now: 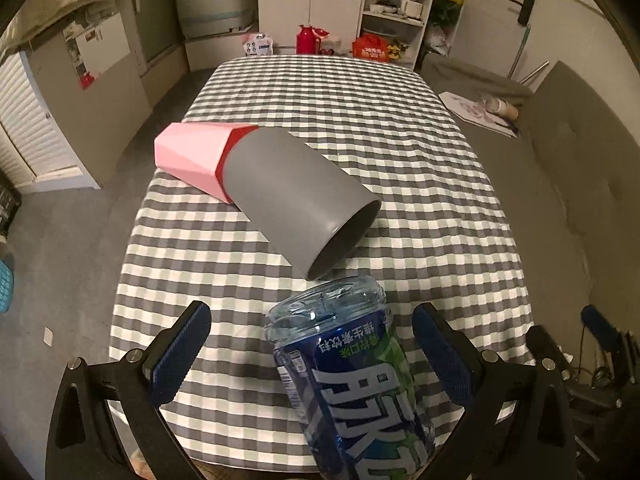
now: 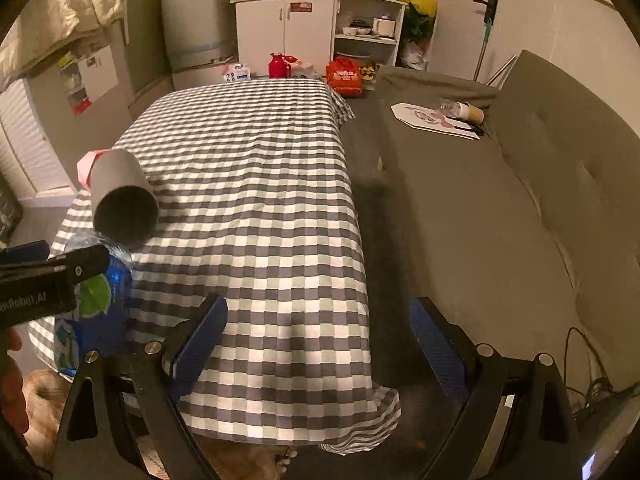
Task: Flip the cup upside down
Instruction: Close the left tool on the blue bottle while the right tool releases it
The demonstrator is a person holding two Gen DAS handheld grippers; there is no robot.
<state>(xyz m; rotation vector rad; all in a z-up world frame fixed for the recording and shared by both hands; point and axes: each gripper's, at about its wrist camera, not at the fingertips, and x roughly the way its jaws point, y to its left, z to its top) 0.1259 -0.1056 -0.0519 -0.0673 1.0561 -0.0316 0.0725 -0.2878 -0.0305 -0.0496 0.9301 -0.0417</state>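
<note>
Cup (image 1: 304, 200) lies on its side on the tabletop (image 1: 400, 128), mouth toward my left tool (image 1: 312, 356), which is nearer; both tools gape empty, right tool (image 2: 318, 344) well beside.

The bottle (image 1: 352, 380) lying between the left tool's fingers carries large white characters on its blue label, seen upside down and too distorted to read with certainty. In the right wrist view the side of the left tool (image 2: 44, 284) bears small white lettering, upside down, that seems to end in "Robot.AI". The red sign on the white cabinet (image 1: 312, 0) is too small to read
</note>
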